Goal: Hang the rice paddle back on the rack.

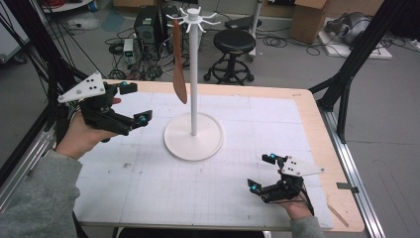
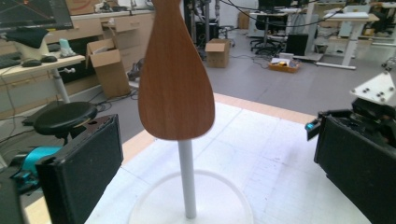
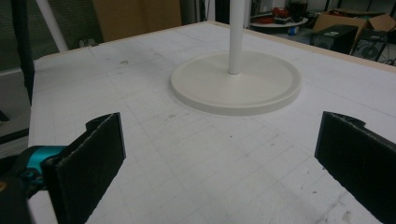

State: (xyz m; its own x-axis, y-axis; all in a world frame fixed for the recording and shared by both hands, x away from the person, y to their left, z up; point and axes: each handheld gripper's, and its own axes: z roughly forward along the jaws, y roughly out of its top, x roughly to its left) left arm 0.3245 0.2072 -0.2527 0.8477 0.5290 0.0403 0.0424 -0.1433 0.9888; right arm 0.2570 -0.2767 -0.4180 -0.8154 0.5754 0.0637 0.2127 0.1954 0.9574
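The left gripper [image 1: 132,103] stands wide open with nothing between its jaws, the spatula [image 2: 175,79] hangs free on the rack [image 1: 193,79] just ahead, so I think it should draw straight back without brushing the blade.

The spatula [image 2: 176,74] ran off the top edge in the left gripper view, so its handle and hook were cut off. The stand [image 3: 236,81] lost its pole's upper part there and in the right gripper view. The spatula hid part of the pole.
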